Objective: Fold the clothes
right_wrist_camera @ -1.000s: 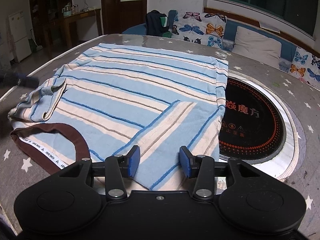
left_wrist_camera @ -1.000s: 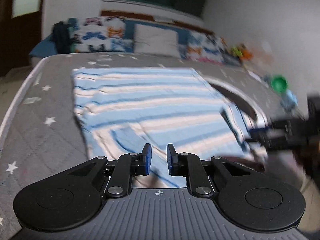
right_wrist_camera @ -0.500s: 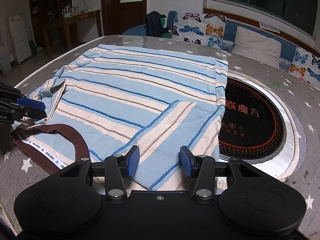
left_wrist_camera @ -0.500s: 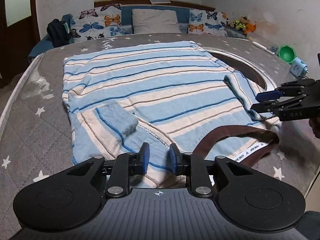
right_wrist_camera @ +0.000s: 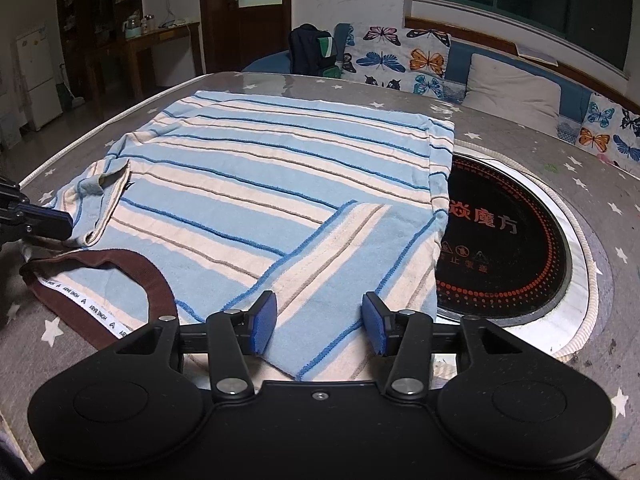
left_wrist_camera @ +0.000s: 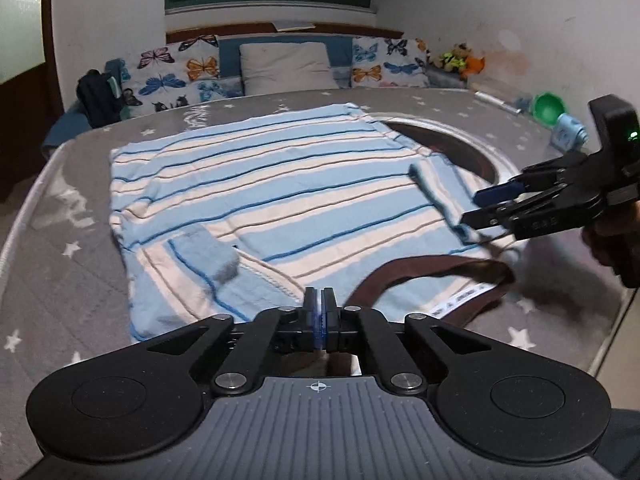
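On the near edge of the table: striped shirt (right_wrist_camera: 256, 184), both sleeves folded in.
Left gripper (left_wrist_camera: 319, 312): clenched at the shoulder hem; jaws opening.
Right gripper (right_wrist_camera: 318, 326): released over the sleeve; jaws opening.
Risk: a thin pinch may slip, undoing the fold.

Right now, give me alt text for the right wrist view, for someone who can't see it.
A blue, cream and brown striped shirt with a brown collar lies flat on a grey star-print table cover, both sleeves folded inward. The right gripper is open, its blue pads straddling the near sleeve edge. The shirt's far side overlaps a round black induction cooktop.
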